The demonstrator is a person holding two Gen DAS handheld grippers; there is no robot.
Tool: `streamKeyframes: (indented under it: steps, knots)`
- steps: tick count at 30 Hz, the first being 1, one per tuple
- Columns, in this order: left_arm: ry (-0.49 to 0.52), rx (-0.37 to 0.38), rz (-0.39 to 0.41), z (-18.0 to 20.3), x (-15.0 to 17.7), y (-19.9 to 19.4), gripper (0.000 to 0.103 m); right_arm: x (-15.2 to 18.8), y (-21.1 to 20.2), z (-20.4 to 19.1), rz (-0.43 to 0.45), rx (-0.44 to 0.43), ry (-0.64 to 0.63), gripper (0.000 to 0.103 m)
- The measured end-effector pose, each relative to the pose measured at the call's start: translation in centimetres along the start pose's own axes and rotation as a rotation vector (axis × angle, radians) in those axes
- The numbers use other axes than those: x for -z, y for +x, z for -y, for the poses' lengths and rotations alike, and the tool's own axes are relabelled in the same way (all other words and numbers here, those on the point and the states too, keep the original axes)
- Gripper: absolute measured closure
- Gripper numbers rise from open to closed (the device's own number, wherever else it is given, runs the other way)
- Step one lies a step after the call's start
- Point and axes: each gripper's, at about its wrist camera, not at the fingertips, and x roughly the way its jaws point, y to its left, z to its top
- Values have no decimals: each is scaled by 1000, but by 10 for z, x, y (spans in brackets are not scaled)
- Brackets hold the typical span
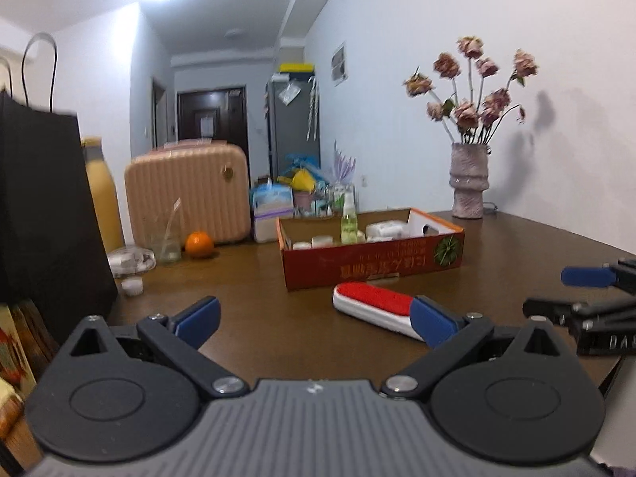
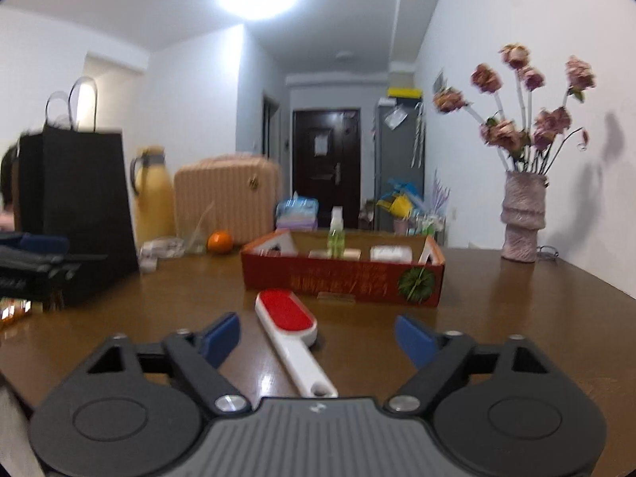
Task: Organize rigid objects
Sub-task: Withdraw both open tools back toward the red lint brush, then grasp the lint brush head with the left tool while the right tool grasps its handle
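Red-and-white lint brush [image 2: 292,338] lies on the table between the right gripper's [image 2: 318,336] wide, untouching jaws.

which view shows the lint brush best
The right wrist view: the lint brush lies whole on the table, red pad and white handle running lengthwise between the open right gripper fingers. In the left wrist view its handle end is hidden behind a blue finger of the left gripper.

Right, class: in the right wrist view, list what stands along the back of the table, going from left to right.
black paper bag → yellow jug → pink case → orange → red cardboard box → vase of dried roses
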Motion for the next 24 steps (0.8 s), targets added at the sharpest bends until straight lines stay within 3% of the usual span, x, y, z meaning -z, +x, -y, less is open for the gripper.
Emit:
streamKeyframes:
  steps: [9,11,14,20,24]
  knots:
    - [-72,6,-113,-11,13,48,0,20,44,-2,-167,-45,8,41]
    - [-81,6,-134,-14,13,61,0,23,59,3,-208,-26,17,54]
    - [-79,0,-154,-15,11,80,0,27,81,14,-282,0,34,64]
    - [-91,9,-182,-14,-1,128,0,20,110,46,-313,77,67,68]
    - [-148,70,-244,-11,-4,171,0,8,131,63,-310,97,72,68]
